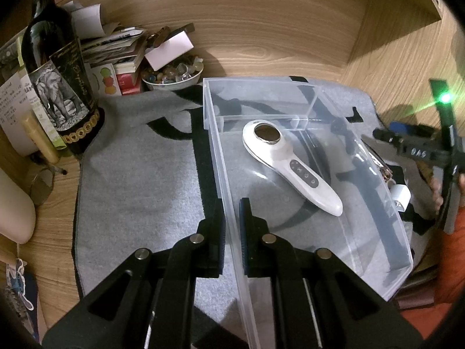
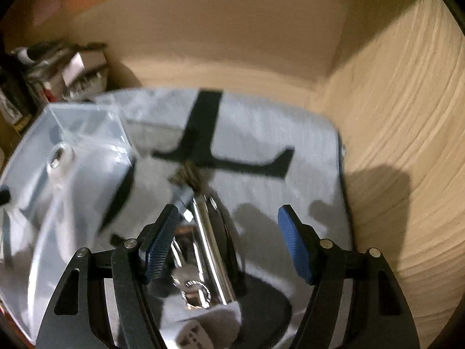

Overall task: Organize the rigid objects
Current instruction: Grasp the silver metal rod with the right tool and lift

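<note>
A clear plastic bin (image 1: 386,264) lies on a grey mat (image 1: 139,180). A white handheld device (image 1: 290,168) with a round metal head lies inside it. My left gripper (image 1: 231,226) is shut on the bin's near left wall. My right gripper (image 2: 228,232) is open above the mat, right of the bin (image 2: 35,232). Beneath it lie a shiny metal tool (image 2: 212,250) with a small brush tip (image 2: 186,176) and a white plug (image 2: 191,334). In the left wrist view the right gripper (image 1: 383,136) hovers past the bin's right wall, over a white adapter (image 1: 402,195).
A dark wine bottle (image 1: 55,81), a pile of papers and boxes (image 1: 116,55) and a bowl of stones (image 1: 174,72) stand at the back left. Wooden walls (image 2: 407,145) close in the back and right side. A cream object (image 1: 14,212) lies at the far left.
</note>
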A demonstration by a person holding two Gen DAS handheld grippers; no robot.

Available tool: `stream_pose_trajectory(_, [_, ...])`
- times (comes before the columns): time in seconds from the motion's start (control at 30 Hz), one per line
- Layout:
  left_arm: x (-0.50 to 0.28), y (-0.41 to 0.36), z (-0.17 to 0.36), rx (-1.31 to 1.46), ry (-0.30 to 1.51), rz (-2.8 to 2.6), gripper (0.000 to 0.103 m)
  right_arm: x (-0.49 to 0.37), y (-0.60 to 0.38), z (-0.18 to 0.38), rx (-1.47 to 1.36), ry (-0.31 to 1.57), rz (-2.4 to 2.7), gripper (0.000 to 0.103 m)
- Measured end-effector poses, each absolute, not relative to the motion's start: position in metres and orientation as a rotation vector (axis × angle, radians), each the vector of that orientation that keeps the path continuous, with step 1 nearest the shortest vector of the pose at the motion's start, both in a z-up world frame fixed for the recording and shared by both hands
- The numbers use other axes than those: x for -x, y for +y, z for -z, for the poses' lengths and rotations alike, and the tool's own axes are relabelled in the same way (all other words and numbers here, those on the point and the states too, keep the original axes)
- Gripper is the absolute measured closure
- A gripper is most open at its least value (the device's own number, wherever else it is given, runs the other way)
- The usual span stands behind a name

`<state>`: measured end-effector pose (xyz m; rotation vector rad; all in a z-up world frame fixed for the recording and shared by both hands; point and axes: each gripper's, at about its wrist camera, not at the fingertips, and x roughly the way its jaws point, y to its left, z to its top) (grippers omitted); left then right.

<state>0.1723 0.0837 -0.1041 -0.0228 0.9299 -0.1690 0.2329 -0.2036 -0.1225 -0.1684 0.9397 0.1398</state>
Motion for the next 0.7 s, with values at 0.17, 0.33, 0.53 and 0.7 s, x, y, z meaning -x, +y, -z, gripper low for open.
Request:
stream_pose_trajectory(0.17, [-0.173,0.084,0.104,0.020,0.934,0.169,0.094,-0.231,-0.212,0.136,0.144,0.983,-0.161,0.066])
stream_pose_trajectory(0.33, [-0.173,0.084,0.104,0.020,0.935,0.170,0.094,-0.226,-0.211,0.136,0.151,0.987,-0.201,0.077])
stream_pose_trajectory(0.53, [-0.173,0.085,0.104,0.018,0.935,0.170,0.094,-0.225,-0.202,0.144,0.184,1.005,-0.223,0.086])
stream_pose_trajectory(0.7, [-0.173,0.086,0.104,0.016,0.934,0.169,0.094,-0.232,-0.197,0.151,0.207,1.017,-0.221,0.086])
